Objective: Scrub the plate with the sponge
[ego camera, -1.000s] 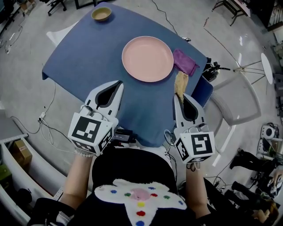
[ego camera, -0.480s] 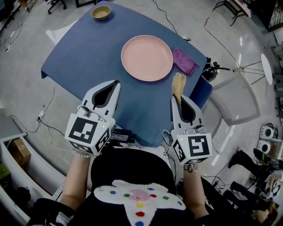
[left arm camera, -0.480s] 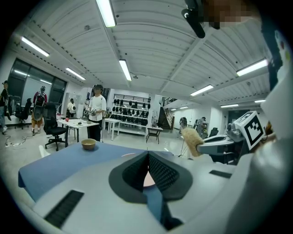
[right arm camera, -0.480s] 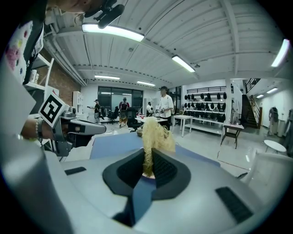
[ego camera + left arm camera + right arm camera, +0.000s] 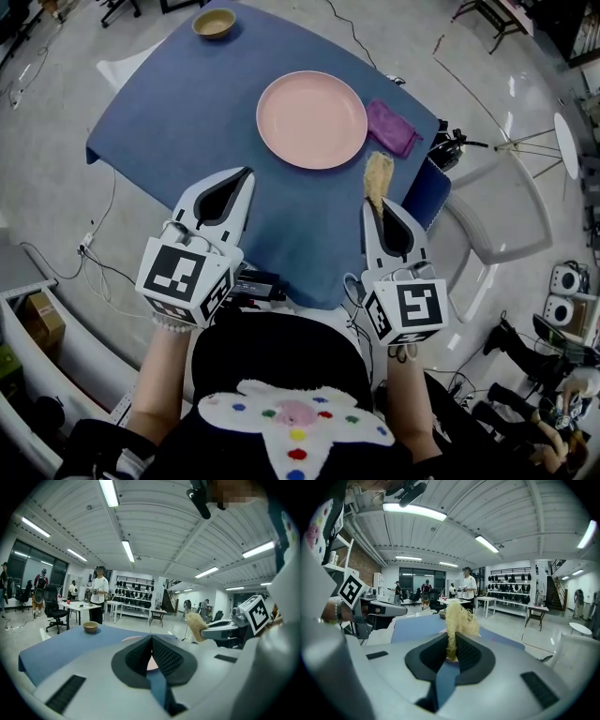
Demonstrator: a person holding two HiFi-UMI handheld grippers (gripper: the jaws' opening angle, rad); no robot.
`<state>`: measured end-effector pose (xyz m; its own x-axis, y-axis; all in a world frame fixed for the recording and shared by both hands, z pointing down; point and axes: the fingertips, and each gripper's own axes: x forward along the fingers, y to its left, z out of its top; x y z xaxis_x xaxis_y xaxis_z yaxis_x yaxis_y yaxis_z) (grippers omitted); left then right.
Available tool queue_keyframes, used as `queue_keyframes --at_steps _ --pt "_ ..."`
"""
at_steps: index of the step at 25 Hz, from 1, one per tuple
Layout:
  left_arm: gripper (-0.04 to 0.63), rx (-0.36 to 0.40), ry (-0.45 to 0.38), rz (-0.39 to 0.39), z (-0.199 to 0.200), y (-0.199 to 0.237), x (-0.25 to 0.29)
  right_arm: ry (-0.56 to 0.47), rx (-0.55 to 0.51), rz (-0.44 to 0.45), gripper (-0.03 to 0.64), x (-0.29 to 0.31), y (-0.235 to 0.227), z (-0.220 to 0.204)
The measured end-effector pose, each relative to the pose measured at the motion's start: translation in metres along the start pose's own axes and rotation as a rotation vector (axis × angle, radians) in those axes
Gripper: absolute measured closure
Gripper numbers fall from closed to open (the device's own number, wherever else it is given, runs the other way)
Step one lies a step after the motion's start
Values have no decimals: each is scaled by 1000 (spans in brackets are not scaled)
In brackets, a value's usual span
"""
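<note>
A round pink plate [image 5: 312,120] lies on the blue tablecloth [image 5: 187,112], toward its far right. My right gripper [image 5: 380,202] hangs over the table's near right edge, shut on a yellowish fibrous sponge [image 5: 378,178] that sticks out past its tips; the same sponge [image 5: 457,619] rises between the jaws in the right gripper view. My left gripper [image 5: 246,174] hovers over the near part of the cloth, shut with nothing between its jaws. In the left gripper view the plate [image 5: 151,659] shows only as a pink sliver behind the closed jaws.
A purple cloth [image 5: 393,129] lies just right of the plate. A small tan bowl [image 5: 215,23] stands at the table's far corner. A white chair [image 5: 502,220] is to the right of the table. Cables run over the floor at the left.
Both grippers have drifted slightly toward me and down in the view. The right gripper keeps its hold on the sponge; the plate has not moved on the table.
</note>
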<state>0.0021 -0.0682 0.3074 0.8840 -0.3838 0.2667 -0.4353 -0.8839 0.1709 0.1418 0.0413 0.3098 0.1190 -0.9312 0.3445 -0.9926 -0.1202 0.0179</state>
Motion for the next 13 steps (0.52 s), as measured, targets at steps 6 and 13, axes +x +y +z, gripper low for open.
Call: queue_keyframes --at_steps 6,13 --pt "584 -6 3 0 1 2 0 8 4 -5 578 0 -2 0" --pt "584 -10 0 -8 2 3 2 33 -2 6 578 2 1 -7"
